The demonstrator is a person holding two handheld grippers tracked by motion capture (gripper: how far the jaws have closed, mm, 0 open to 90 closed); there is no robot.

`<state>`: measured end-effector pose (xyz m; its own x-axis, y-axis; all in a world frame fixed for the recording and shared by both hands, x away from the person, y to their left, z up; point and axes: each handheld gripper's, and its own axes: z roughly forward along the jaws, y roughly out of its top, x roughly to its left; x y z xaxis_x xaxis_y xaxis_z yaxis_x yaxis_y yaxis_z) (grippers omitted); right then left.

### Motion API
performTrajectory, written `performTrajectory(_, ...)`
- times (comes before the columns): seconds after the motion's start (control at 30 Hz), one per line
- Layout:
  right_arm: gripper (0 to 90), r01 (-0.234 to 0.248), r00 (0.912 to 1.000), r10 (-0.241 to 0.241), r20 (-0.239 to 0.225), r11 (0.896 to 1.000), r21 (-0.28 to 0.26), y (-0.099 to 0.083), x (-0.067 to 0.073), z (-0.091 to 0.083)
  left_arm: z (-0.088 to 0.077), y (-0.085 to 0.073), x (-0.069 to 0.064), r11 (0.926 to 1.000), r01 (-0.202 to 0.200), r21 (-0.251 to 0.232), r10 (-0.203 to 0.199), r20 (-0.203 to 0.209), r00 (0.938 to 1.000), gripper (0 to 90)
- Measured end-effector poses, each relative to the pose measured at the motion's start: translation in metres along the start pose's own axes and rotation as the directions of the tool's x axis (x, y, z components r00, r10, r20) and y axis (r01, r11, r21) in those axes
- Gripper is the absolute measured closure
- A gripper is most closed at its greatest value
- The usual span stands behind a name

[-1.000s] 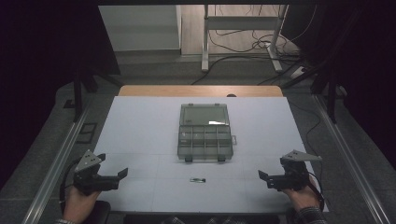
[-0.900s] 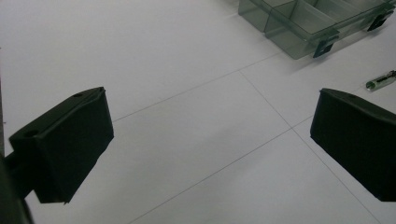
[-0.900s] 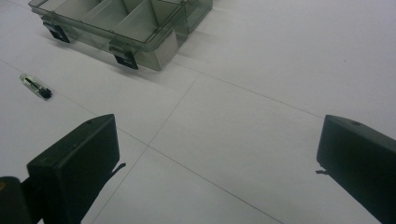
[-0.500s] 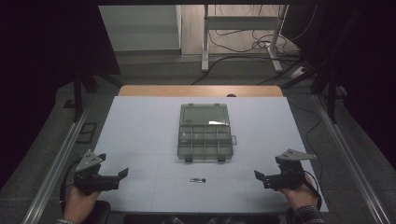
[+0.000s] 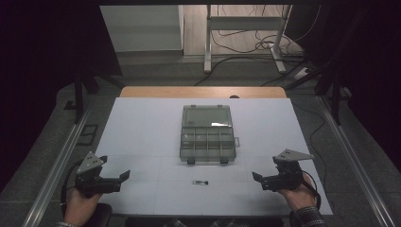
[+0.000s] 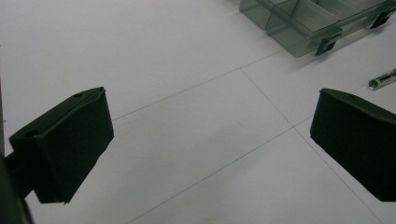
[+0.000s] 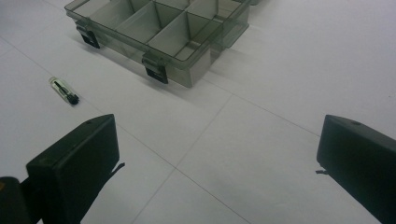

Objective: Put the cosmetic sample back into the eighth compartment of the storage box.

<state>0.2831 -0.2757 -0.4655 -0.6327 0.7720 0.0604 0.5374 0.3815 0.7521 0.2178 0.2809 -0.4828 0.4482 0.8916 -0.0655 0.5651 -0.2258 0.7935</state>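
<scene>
Nothing is picked up yet. The left gripper [image 5: 124, 176] sits at the lower left of the frame and the right gripper [image 5: 256, 178] at the lower right, each with fingers wide apart and empty above the white desk [image 5: 142, 127]. The open compartment box [image 5: 207, 134] lies mid-frame, and a small clear tube [image 5: 200, 182] lies just below it, between the grippers. I'd guess that tube gets grasped next, which calls for a careful low pinch.
</scene>
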Motion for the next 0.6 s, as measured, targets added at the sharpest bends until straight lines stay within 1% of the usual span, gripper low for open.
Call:
performTrajectory(0.33,0.0,0.016,0.999,-0.016,-0.042,1.0,0.01,0.007,0.009,0.01,0.0,0.0,0.0,1.0,0.0,0.001,0.0,0.0,1.0,0.0)
performTrajectory(0.4,0.0,0.027,0.9986,-0.026,-0.045,0.999,0.019,0.008,0.011,0.012,0.0,0.0,0.0,1.0,0.0,0.001,0.0,0.001,1.0,0.0)
performTrajectory(0.6,0.0,0.032,0.9979,-0.03,-0.057,0.999,0.032,0.012,0.014,0.016,0.0,0.0,0.0,1.0,0.003,0.001,-0.003,0.002,1.0,0.0)
